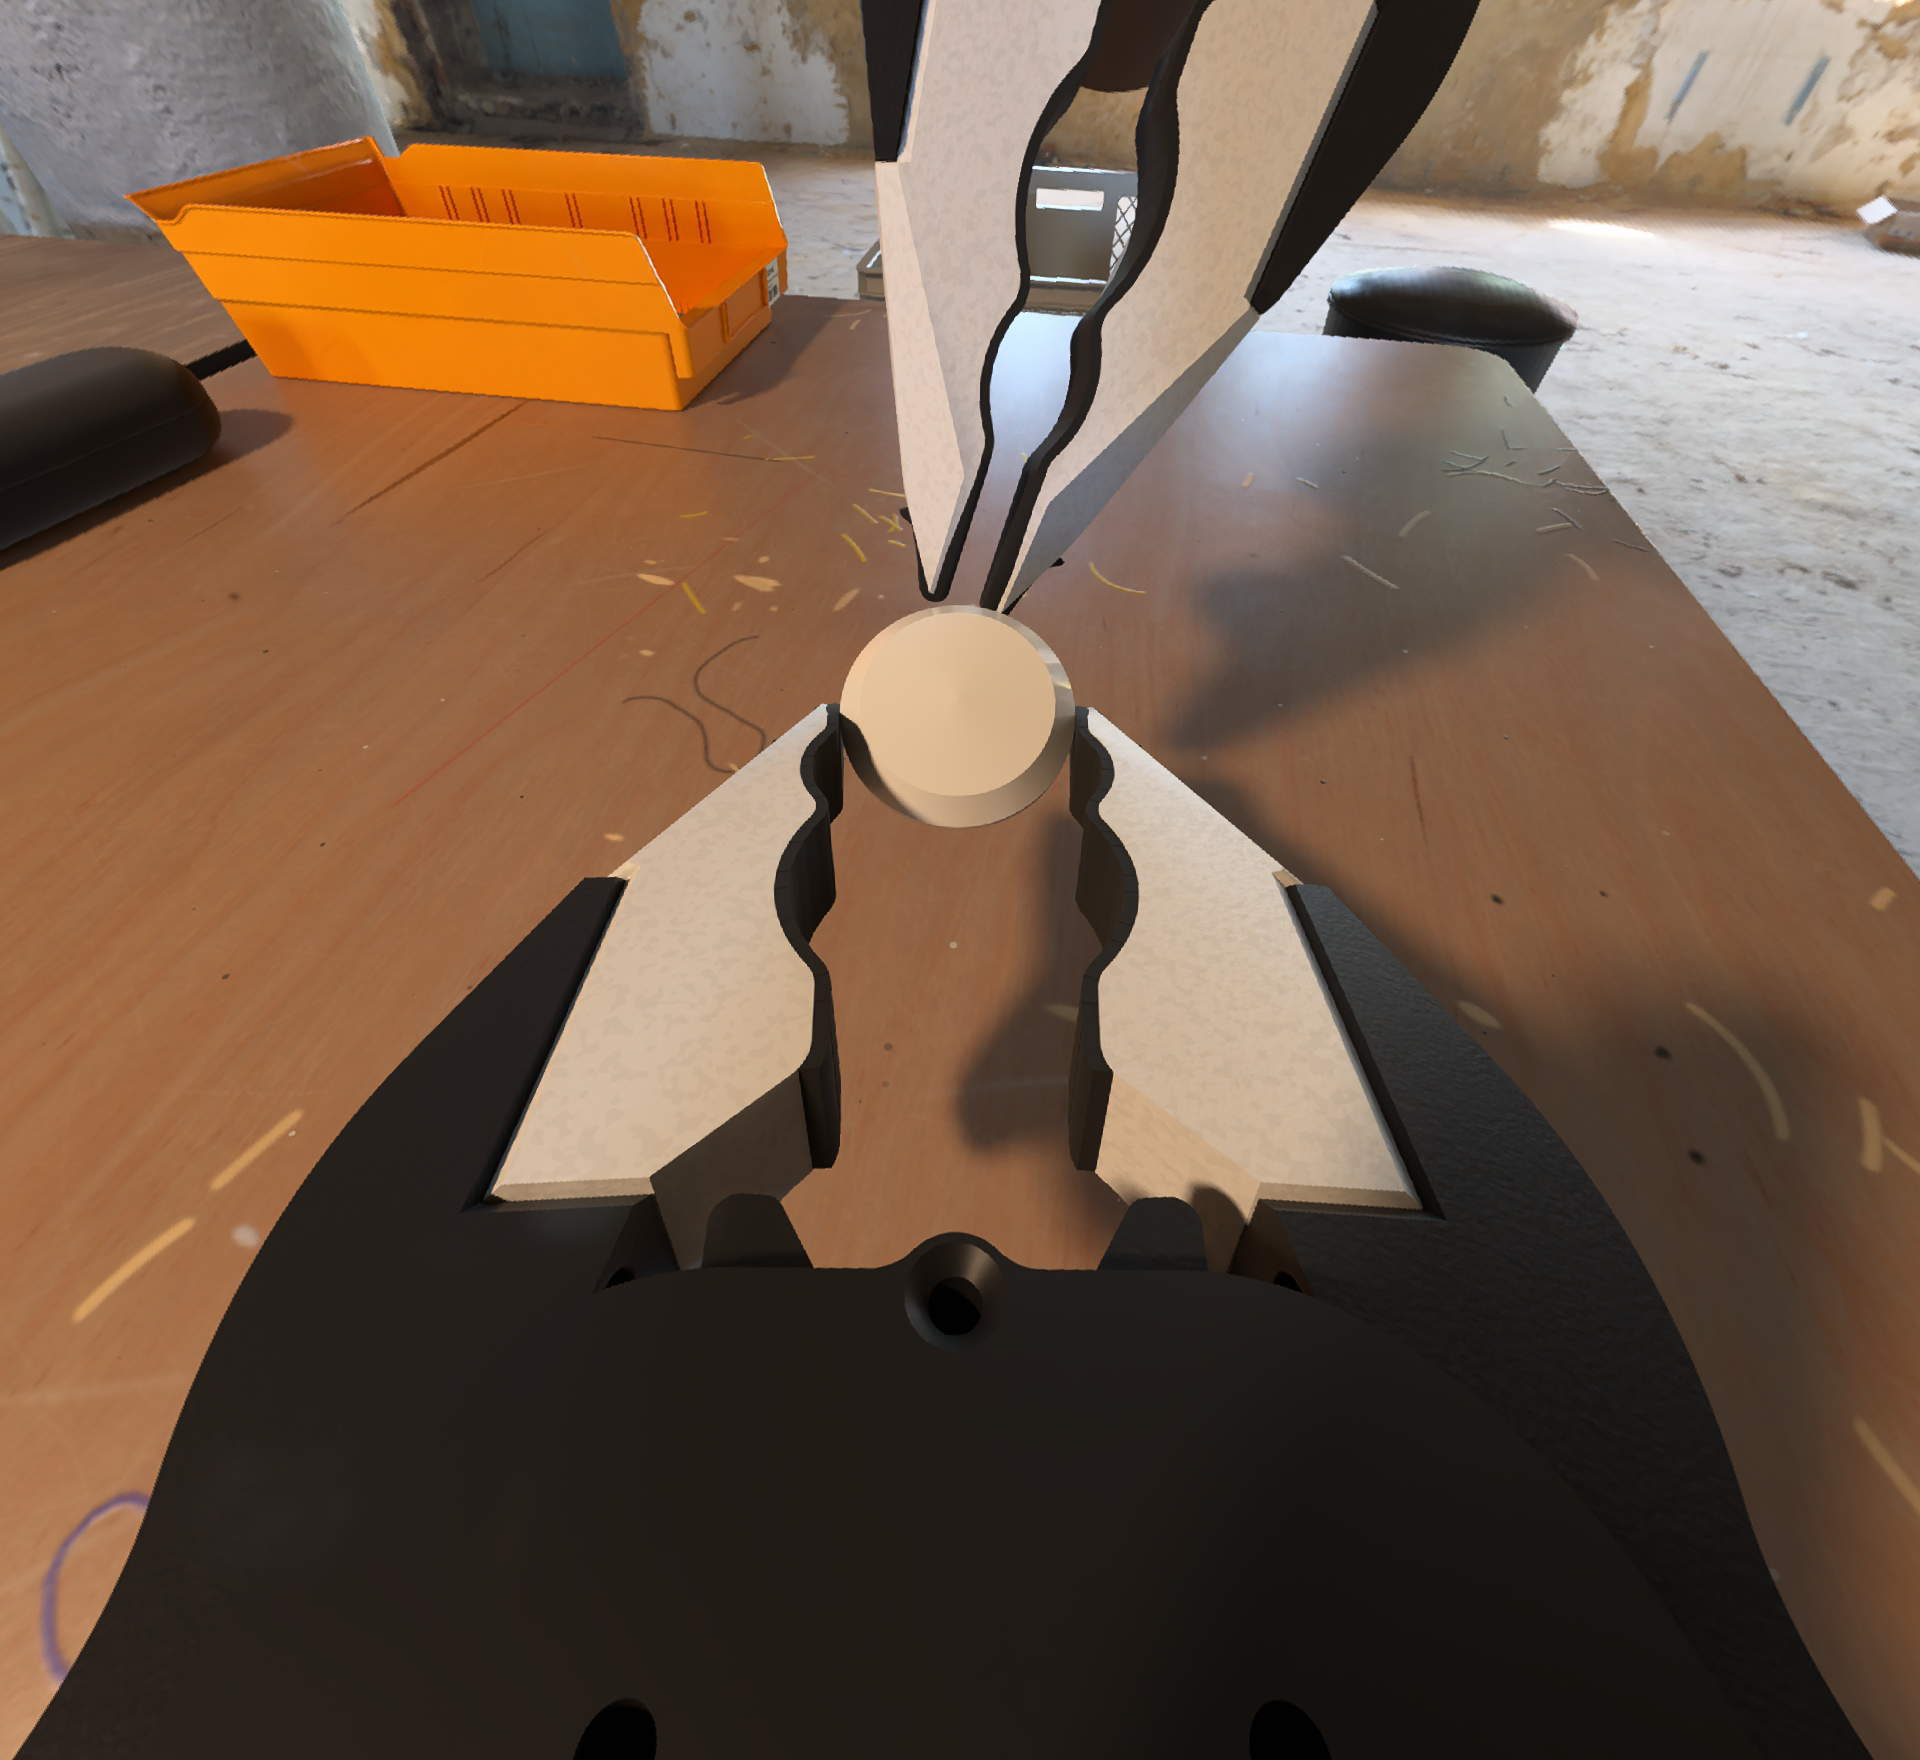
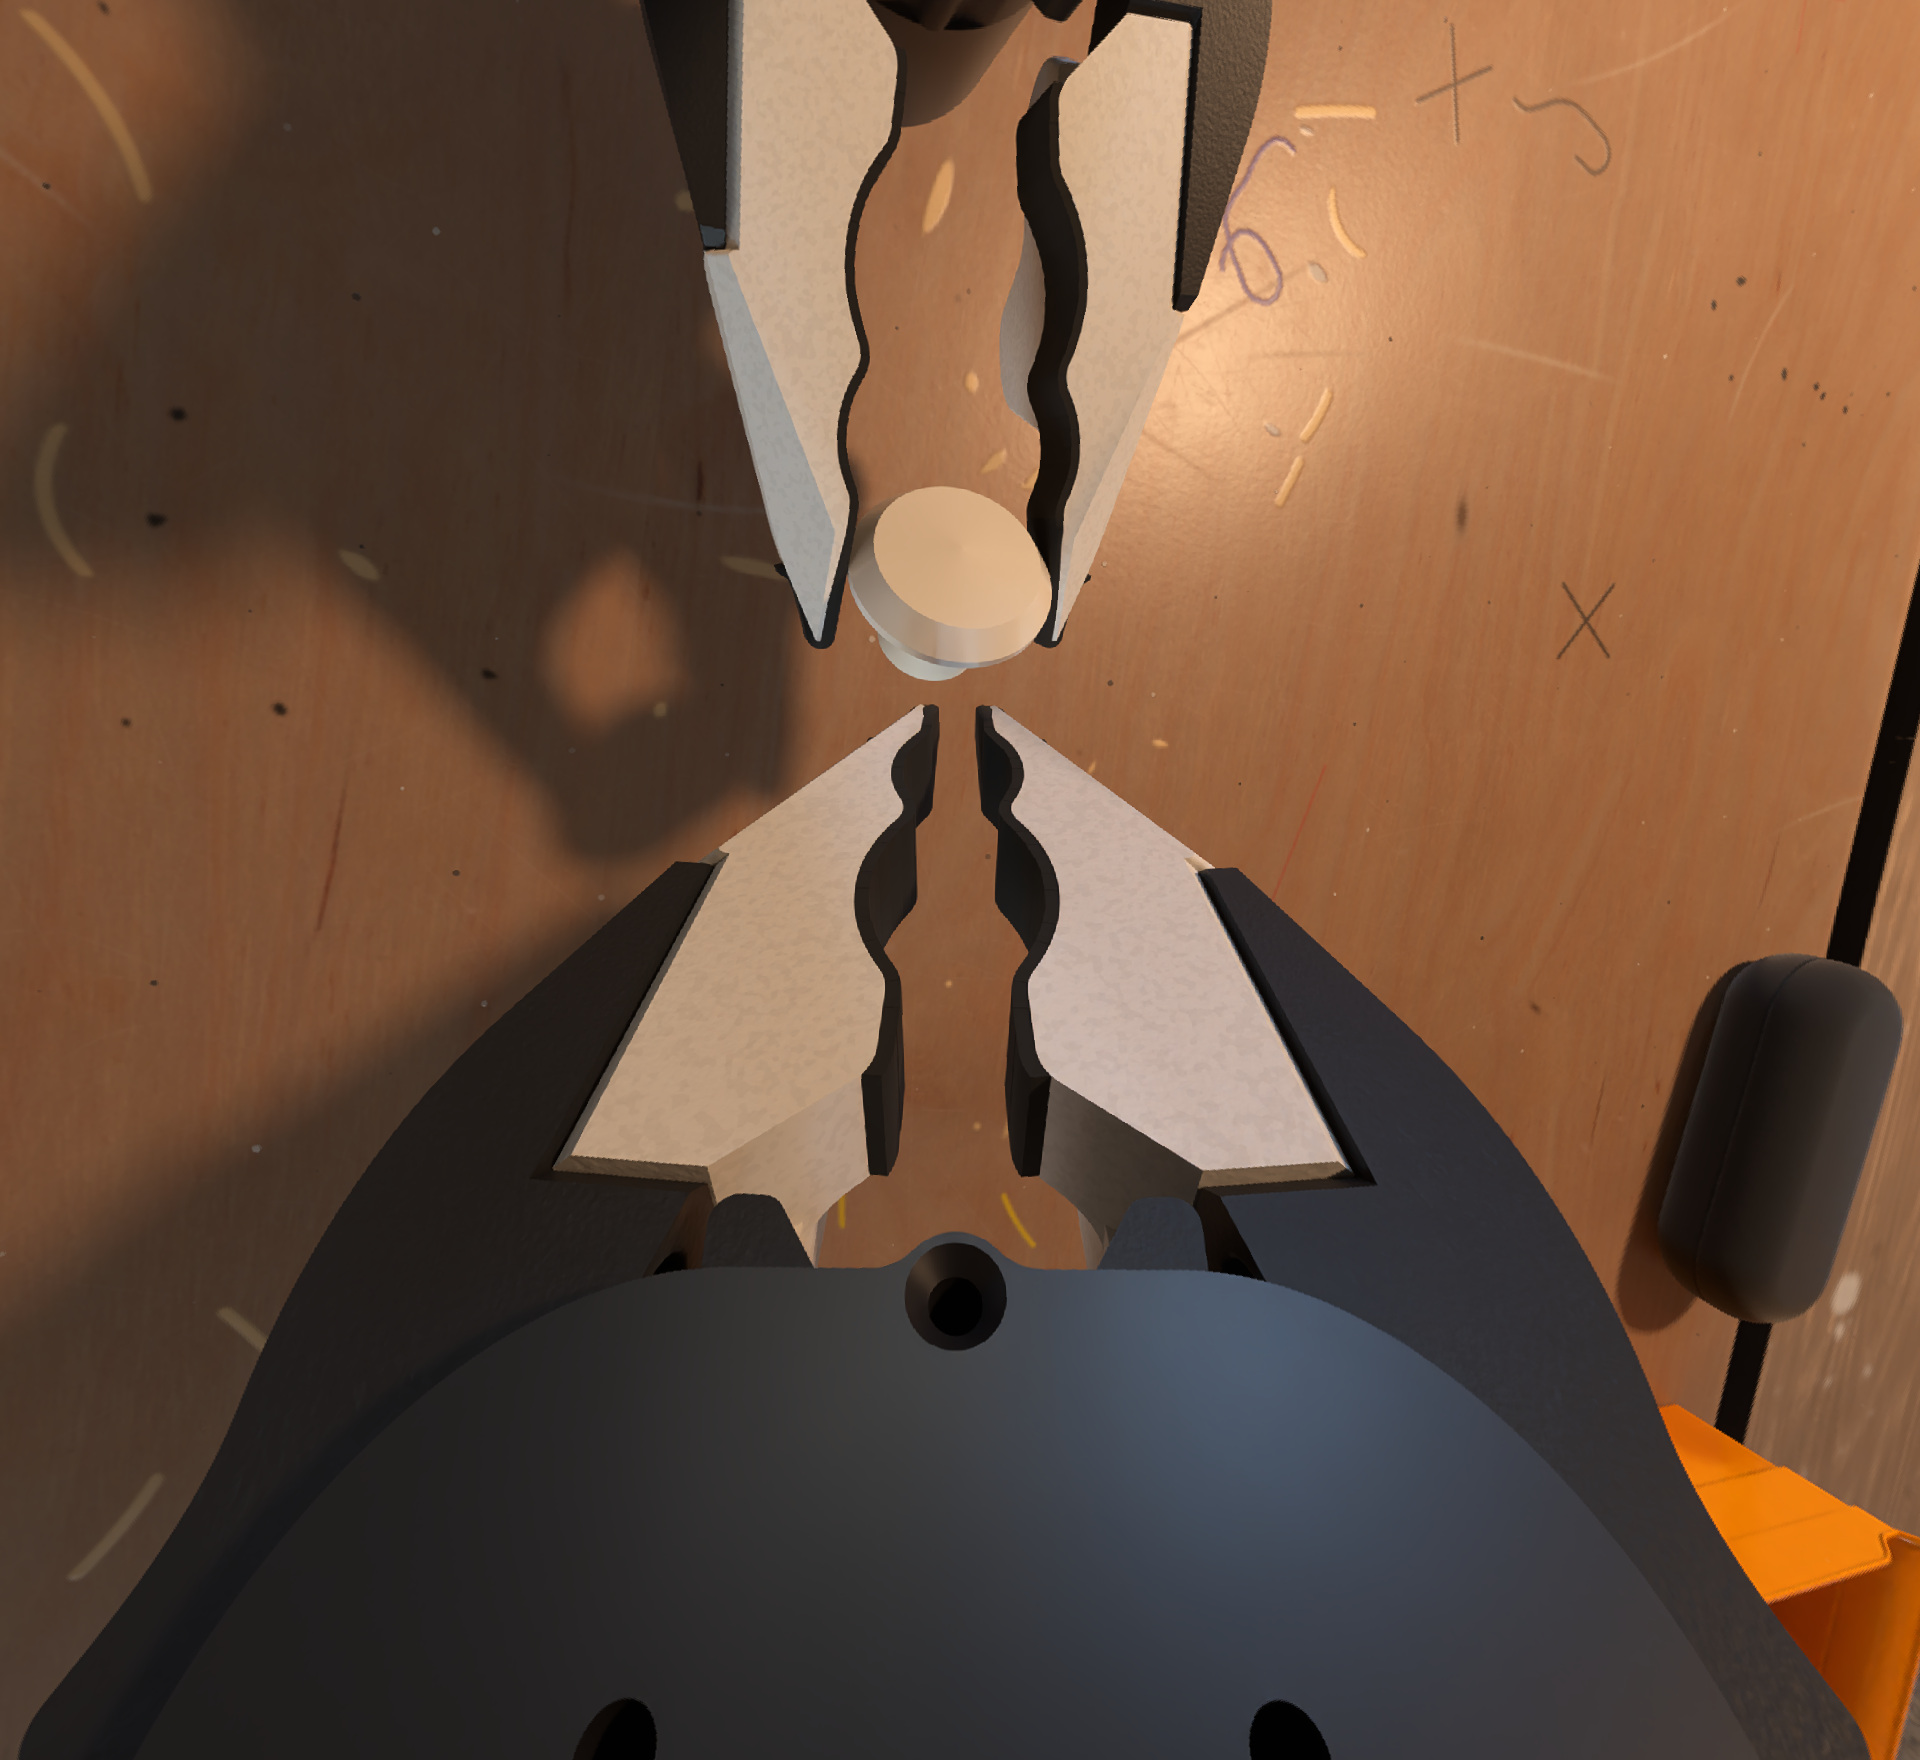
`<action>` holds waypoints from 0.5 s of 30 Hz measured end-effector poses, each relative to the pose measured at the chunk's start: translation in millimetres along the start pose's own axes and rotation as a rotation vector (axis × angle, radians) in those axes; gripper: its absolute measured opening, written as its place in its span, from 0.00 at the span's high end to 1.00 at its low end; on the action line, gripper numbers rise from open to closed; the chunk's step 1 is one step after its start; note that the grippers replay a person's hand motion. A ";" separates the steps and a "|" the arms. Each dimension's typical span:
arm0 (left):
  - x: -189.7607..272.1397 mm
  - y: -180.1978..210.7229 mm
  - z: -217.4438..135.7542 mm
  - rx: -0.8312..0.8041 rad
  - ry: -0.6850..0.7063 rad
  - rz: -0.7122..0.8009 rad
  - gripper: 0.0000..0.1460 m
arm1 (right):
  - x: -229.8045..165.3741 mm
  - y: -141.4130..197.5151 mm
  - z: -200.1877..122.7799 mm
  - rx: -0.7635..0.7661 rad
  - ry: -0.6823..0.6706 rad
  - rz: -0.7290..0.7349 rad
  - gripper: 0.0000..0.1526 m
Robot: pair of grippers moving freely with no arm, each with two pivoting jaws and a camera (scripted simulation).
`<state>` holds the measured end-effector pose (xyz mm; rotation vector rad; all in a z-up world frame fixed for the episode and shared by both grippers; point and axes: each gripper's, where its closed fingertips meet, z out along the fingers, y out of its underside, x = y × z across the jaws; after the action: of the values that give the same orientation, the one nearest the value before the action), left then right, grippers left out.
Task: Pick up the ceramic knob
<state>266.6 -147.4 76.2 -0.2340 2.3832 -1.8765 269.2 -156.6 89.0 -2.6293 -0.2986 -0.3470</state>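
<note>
Gripping status: left gripper (image 1: 956, 723) has its two fingertips pressed against opposite sides of the ceramic knob (image 1: 954, 718), clamped on it
Knob position: between the left fingertips, out at their very ends; its round cream face tilts toward the camera; in the right wrist view a short stem shows under the disc (image 2: 958, 576); whether it has left the table cannot be told
Right gripper (image 2: 954, 713): jaws nearly together with only a thin gap, holding nothing, tips just beside the knob's far edge and pointing at it
Surface: scuffed wooden table (image 1: 416, 671)
Other items: orange storage bin (image 1: 478, 276) well apart at the back left; black rounded case (image 1: 94, 432) at the left edge
Risk, slip: hold sits only on the fingertip ends against a smooth curved rim, so the knob could squirt out forward during lifting
Risk, collision: right tips stand so close that any drift could nudge the knob out of the grasp
Risk, tilt: off-level disc may rotate between the pads
</note>
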 end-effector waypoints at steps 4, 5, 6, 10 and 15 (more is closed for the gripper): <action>0.0 -0.1 0.0 0.000 0.002 -0.004 0.70 | 0.7 0.8 0.1 -0.012 0.011 -0.001 0.95; 0.0 -0.2 0.0 0.001 0.003 -0.005 0.70 | 0.7 1.2 0.2 -0.015 0.013 0.000 0.95; -0.1 -0.3 -0.1 0.002 0.003 -0.006 0.70 | 0.5 1.7 0.4 -0.018 0.010 0.002 0.95; -0.2 -0.5 -0.3 0.003 0.005 -0.009 0.70 | 0.7 2.5 0.9 -0.024 0.012 0.006 0.94; -0.3 -0.6 -0.3 0.003 0.006 -0.011 0.70 | 0.0 0.6 -0.9 -0.017 0.014 -0.002 0.94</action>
<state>266.9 -147.2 76.8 -0.2419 2.3876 -1.8877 269.1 -157.6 89.5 -2.6421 -0.2943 -0.3697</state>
